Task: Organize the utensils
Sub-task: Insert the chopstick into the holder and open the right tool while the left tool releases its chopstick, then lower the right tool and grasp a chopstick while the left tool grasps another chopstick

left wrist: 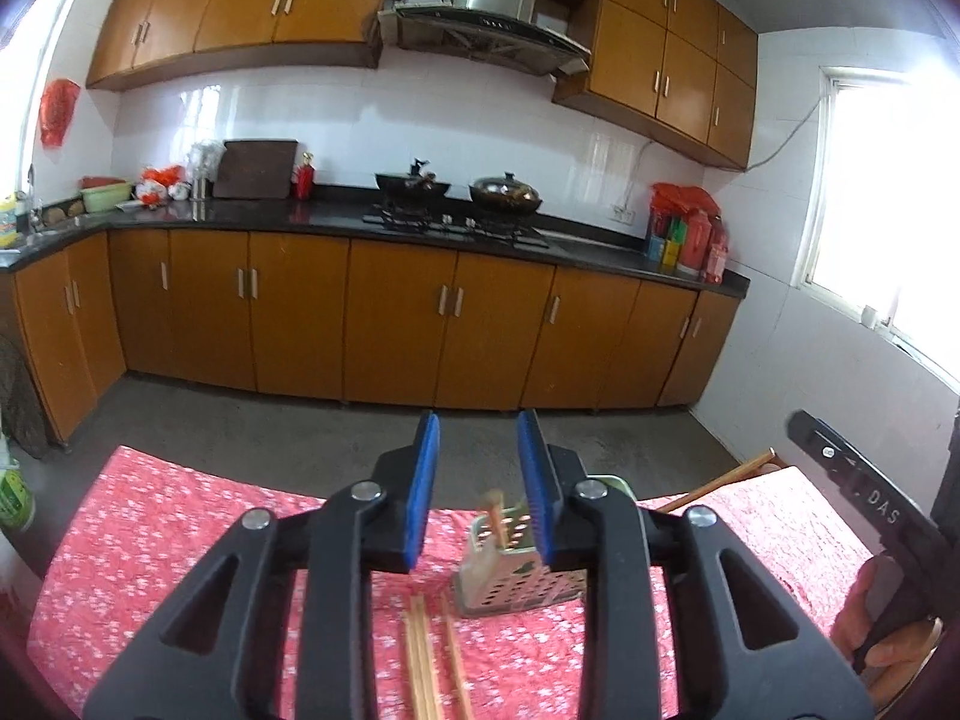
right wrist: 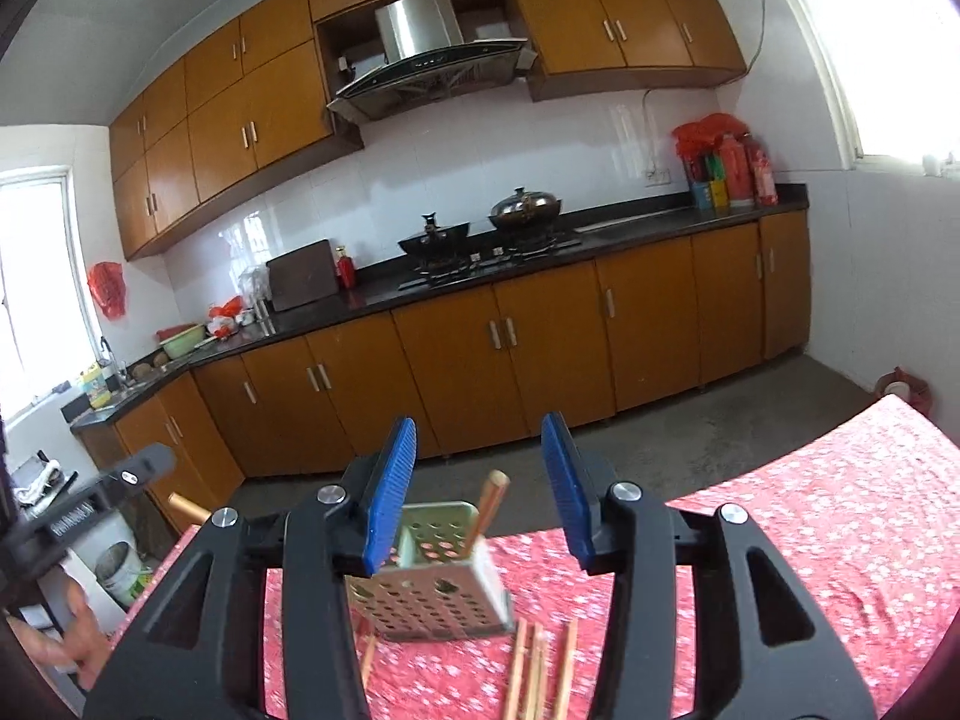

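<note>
A perforated metal utensil holder (left wrist: 516, 576) stands on the red flowered tablecloth (left wrist: 180, 540), with one wooden chopstick (left wrist: 497, 519) upright in it. Several loose chopsticks (left wrist: 426, 660) lie on the cloth in front of it. My left gripper (left wrist: 478, 426) hovers above them, open, nothing between its blue pads. In the right wrist view the holder (right wrist: 432, 594) sits low between the fingers with the chopstick (right wrist: 489, 504) poking out, and loose chopsticks (right wrist: 534, 672) lie at its right. My right gripper (right wrist: 481, 426) is open above them, touching nothing.
Beyond the table's far edge there is bare concrete floor, then a run of orange cabinets (left wrist: 390, 318) under a black counter with two woks. A hand (left wrist: 864, 618) on the other tool shows at the right edge. A white bucket (right wrist: 123, 576) stands on the floor at left.
</note>
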{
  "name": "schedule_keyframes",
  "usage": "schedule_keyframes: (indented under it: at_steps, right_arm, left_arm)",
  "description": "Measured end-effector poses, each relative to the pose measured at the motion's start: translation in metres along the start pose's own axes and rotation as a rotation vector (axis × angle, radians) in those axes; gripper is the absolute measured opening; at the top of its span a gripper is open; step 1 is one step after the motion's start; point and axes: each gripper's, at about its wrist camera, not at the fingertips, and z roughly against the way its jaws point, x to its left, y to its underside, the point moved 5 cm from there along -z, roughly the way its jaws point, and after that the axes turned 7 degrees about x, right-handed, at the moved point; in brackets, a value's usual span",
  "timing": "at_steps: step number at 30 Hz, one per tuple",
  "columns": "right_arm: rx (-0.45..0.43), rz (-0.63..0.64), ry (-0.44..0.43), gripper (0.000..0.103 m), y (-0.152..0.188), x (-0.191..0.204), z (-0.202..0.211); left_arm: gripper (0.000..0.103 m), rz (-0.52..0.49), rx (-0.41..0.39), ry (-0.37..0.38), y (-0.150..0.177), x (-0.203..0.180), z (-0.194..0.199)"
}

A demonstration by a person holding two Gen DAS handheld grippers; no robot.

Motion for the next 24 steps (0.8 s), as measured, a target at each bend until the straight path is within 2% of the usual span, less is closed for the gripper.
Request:
schedule_keyframes:
  at_steps: [3,7,12,14,18,22,24]
  right_arm:
    - [0.034,-0.004,0.044,0.045,0.015,-0.016,0.009]
    - [0.164,-0.004,0.106,0.045,0.056,-0.039,0.000]
    - [0.420,-0.008,0.091,0.021,0.136,-0.050,-0.033]
    - [0.497,-0.015,0.067,0.019,0.169,-0.046,-0.042]
    - [0.570,0.008,0.050,0.019,0.204,-0.034,-0.049]
    - [0.615,0.030,0.066,0.019,0.223,-0.031,-0.058]
    - [0.617,0.037,0.076,0.015,0.226,-0.033,-0.060]
  left_arm:
    - [0.036,-0.006,-0.013,-0.045,0.012,0.012,0.018]
    - [0.037,-0.017,0.026,-0.106,0.047,0.034,0.026]
    - [0.037,-0.015,0.176,-0.135,0.116,0.057,0.007]
    - [0.037,0.006,0.239,-0.122,0.143,0.063,-0.002]
    - [0.037,0.018,0.302,-0.104,0.176,0.061,-0.011]
    - [0.037,0.006,0.339,-0.077,0.195,0.056,-0.016]
    - [0.037,0.003,0.356,-0.061,0.203,0.053,-0.018]
